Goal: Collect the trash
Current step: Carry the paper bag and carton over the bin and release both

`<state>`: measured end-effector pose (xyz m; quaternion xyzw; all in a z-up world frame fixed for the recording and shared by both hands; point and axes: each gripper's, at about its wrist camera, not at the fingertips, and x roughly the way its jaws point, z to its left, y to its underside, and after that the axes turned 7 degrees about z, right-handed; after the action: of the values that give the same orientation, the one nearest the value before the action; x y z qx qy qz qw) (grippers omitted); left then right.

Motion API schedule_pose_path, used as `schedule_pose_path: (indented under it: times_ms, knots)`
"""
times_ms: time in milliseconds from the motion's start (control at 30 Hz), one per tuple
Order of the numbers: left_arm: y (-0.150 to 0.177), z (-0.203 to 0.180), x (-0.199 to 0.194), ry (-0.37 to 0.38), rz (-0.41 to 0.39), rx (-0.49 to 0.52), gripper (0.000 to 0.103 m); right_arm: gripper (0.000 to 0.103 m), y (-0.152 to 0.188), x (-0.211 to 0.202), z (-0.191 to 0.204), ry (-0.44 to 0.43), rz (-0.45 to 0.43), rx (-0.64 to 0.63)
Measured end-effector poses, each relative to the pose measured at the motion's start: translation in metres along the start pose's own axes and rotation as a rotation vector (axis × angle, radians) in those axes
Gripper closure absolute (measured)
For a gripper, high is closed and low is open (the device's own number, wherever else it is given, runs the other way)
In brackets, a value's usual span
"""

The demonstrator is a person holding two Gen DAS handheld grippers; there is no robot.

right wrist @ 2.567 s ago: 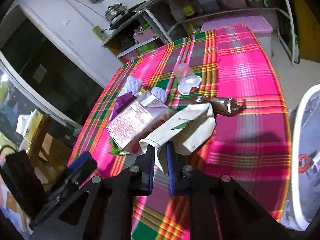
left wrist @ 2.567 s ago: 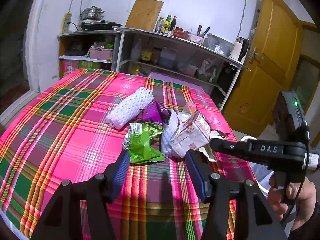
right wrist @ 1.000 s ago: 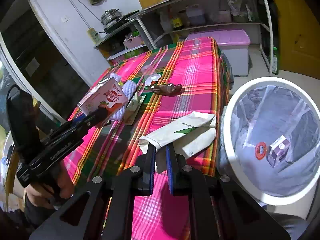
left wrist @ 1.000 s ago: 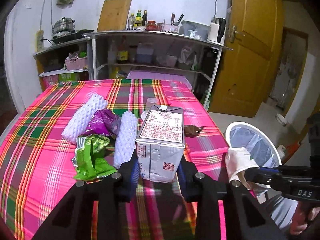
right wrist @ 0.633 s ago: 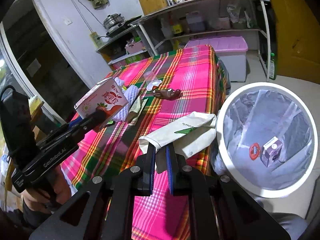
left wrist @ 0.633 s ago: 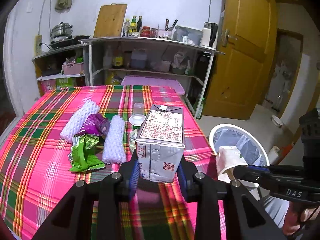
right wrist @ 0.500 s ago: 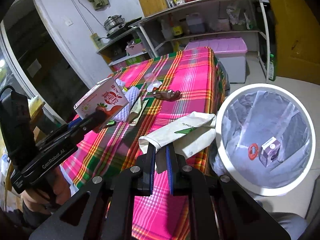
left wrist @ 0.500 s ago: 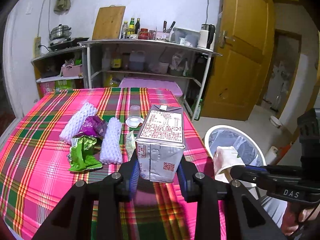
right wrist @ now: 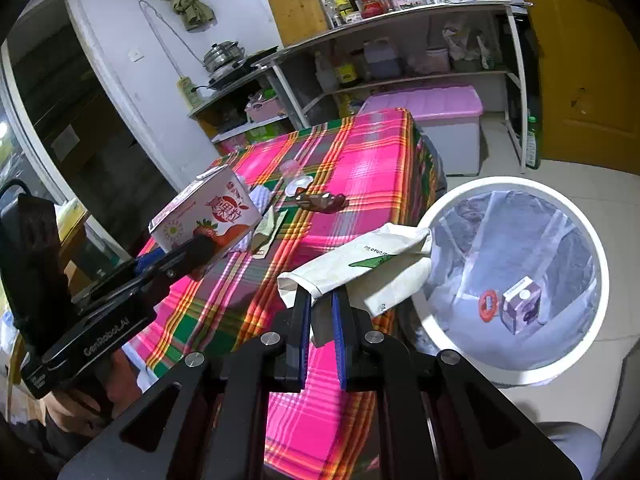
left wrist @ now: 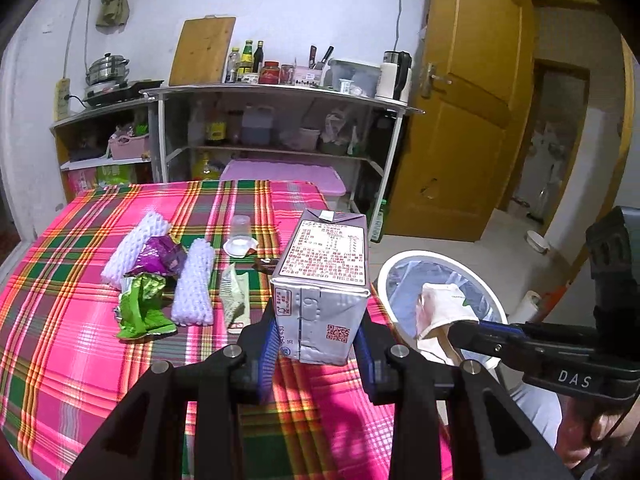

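My left gripper [left wrist: 316,340] is shut on a silver milk carton [left wrist: 324,280] and holds it above the table's near edge; the carton also shows in the right wrist view [right wrist: 208,212]. My right gripper [right wrist: 320,308] is shut on a crumpled white paper bag [right wrist: 360,264], held at the rim of the white trash bin [right wrist: 592,240]; the bag also shows in the left wrist view [left wrist: 440,308]. The bin [left wrist: 386,276] stands on the floor right of the table, lined with a clear bag, with a small purple carton [right wrist: 522,300] inside.
On the pink plaid table [left wrist: 60,340] lie two white foam nets [left wrist: 192,280], a purple wrapper [left wrist: 158,256], a green wrapper [left wrist: 140,304], a sachet [left wrist: 236,292], a plastic cup [left wrist: 240,228] and a brown wrapper [right wrist: 320,202]. Shelves and a yellow door stand behind.
Both grippers pulled back and up from the table with the carton and the paper bag. The bin now sits closer under the paper bag.
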<state>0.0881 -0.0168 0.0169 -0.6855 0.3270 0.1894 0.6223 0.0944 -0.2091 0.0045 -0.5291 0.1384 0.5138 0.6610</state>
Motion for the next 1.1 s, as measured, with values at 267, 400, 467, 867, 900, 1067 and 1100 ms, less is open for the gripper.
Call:
schedule_pose_path:
  times_ms: [267, 400, 467, 867, 900, 1067, 1100]
  knots:
    - [-0.001, -0.013, 0.004, 0.016, 0.009, 0.017, 0.069, 0.092, 0.000, -0.008, -0.012, 0.018, -0.016, 0.019]
    - [-0.001, -0.023, 0.011, 0.028, 0.021, 0.031, 0.069, 0.092, 0.001, -0.012, -0.020, 0.028, -0.023, 0.034]
    - [-0.002, -0.029, 0.015, 0.036, 0.027, 0.040, 0.069, 0.092, 0.002, -0.014, -0.026, 0.034, -0.026, 0.046]
    - [-0.007, -0.060, 0.039, 0.075, 0.068, 0.097, 0.069, 0.092, 0.006, -0.021, -0.064, 0.061, -0.036, 0.129]
    - [-0.007, -0.063, 0.042, 0.079, 0.075, 0.104, 0.069, 0.092, 0.006, -0.021, -0.067, 0.063, -0.035, 0.137]
    - [-0.007, -0.077, 0.058, 0.094, 0.106, 0.126, 0.069, 0.092, 0.010, -0.018, -0.087, 0.068, -0.025, 0.180]
    - [-0.007, -0.079, 0.062, 0.098, 0.113, 0.130, 0.069, 0.092, 0.010, -0.017, -0.091, 0.071, -0.022, 0.189]
